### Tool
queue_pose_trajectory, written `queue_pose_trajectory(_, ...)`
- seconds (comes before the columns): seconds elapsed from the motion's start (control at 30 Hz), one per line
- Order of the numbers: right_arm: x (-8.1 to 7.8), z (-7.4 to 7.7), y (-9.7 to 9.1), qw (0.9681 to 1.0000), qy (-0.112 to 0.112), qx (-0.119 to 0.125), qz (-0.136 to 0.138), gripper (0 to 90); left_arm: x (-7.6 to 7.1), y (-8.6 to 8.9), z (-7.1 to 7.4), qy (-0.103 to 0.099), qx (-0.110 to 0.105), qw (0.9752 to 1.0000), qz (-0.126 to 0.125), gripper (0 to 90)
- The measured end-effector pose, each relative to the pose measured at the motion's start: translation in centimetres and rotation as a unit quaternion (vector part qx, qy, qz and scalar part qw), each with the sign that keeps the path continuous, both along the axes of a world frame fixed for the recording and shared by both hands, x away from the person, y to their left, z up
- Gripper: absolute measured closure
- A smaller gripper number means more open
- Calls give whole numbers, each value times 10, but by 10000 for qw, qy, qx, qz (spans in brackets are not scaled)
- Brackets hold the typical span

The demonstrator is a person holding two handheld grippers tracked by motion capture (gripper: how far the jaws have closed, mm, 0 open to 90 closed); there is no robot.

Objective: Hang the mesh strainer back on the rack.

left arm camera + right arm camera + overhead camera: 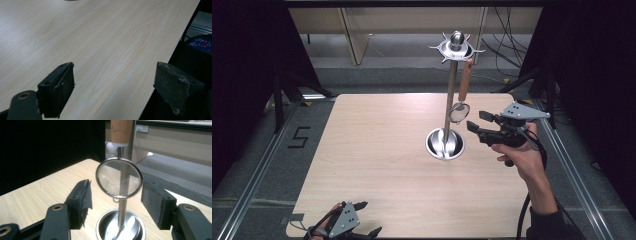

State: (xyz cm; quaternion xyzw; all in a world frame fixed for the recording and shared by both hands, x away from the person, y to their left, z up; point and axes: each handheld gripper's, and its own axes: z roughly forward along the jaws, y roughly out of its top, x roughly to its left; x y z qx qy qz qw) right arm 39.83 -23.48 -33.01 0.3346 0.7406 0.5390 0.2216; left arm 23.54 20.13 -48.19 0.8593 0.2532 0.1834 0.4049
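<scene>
Resting at left: left gripper (364,219) lies at the near edge of the table (377,150), jaws spread wide with only bare wood between them
Centre: steel stand (449,100) rises upright from its round dished base (445,143), hooked crown at the top
Hanging: small mesh strainer (119,178) with wooden handle (465,80) dangles from a hook on the crown, beside the pole
Right: right gripper (115,195), held in a hand (521,156), has its jaws partly apart on either side of the strainer's ring, pads (81,195) not touching it
</scene>
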Motion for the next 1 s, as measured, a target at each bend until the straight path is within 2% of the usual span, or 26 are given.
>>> queue_pose_trajectory(0.1, -1, -3, -1, 9999, 111, 42, -24, 401, 0, 0, 0, 8, 9, 10000, -9, 160)
queue_pose_trajectory(0.13, -1, -4, -2, 10000, 42, 5, -88, 400, 0, 0, 0, 0, -21, 10000, -7, 160)
queue_pose_trajectory(0.17, -1, -5, -3, 10000, 54, -31, -56, 400, -1, -1, 0, 20, -60, 10000, -19, 160)
queue_pose_trajectory(0.2, -1, -5, -4, 9999, 92, -51, -73, 400, -1, -1, -1, -42, -119, 9999, 39, 160)
queue_pose_trajectory(0.23, -2, -7, -3, 9998, 174, 17, -54, 401, -1, -1, 0, -82, -114, 9999, 29, 160)
queue_pose_trajectory(0.3, 0, -10, -2, 9998, 196, 103, 20, 401, -1, -1, 0, -72, -130, 9999, 40, 160)
queue_pose_trajectory(0.33, -1, -10, -2, 9997, 234, 42, -17, 400, -2, -2, 0, -78, -148, 9998, 47, 160)
queue_pose_trajectory(0.37, -1, -11, -1, 9995, 295, 100, 28, 399, -2, -2, 0, -82, -144, 9999, 47, 160)
queue_pose_trajectory(0.43, -2, -12, -1, 9995, 317, 76, 5, 399, -2, -1, 1, -83, -69, 9999, 31, 160)
queue_pose_trajectory(0.47, -1, -12, -1, 9996, 262, 37, 44, 398, -2, -2, 0, -77, -173, 9998, 70, 160)
queue_pose_trajectory(0.57, -2, -14, 0, 9998, 201, -20, 35, 395, -2, -2, 0, -110, -226, 9997, 71, 160)
queue_pose_trajectory(0.6, -4, -15, 2, 9995, 327, 20, 37, 393, -2, -1, 0, -134, -146, 9998, 55, 159)
queue_pose_trajectory(0.67, -3, -17, 2, 9996, 266, -23, 20, 391, -1, 0, 1, -148, -98, 9998, 51, 160)
queue_pose_trajectory(0.7, -2, -17, 1, 9997, 232, -56, 79, 391, -2, -2, 0, -120, -208, 9997, 76, 159)
queue_pose_trajectory(0.73, -3, -19, 2, 9997, 248, -50, 21, 389, -2, -1, 1, -57, -174, 9998, 51, 160)
queue_pose_trajectory(0.8, -3, -20, 0, 9995, 303, -116, 45, 387, -2, -1, 1, -110, -170, 9998, 69, 160)
queue_pose_trajectory(0.87, -4, -22, 1, 9994, 357, -10, 16, 384, -1, 0, 1, -143, -118, 9998, 18, 160)
queue_pose_trajectory(0.9, -2, -23, -1, 9996, 276, -71, 45, 384, -1, 1, 3, -97, -52, 9999, -28, 160)
queue_pose_trajectory(0.93, -4, -23, 0, 9991, 425, -9, 58, 382, -1, 1, 3, -92, -53, 9999, -27, 159)
queue_pose_trajectory(0.97, -4, -24, -1, 9990, 443, -46, 42, 381, -1, 1, 3, -97, -57, 9999, -26, 159)
queue_pose_trajectory(1.0, -3, -25, -2, 9994, 318, -86, 47, 380, -1, 1, 2, -92, -53, 9999, -30, 160)
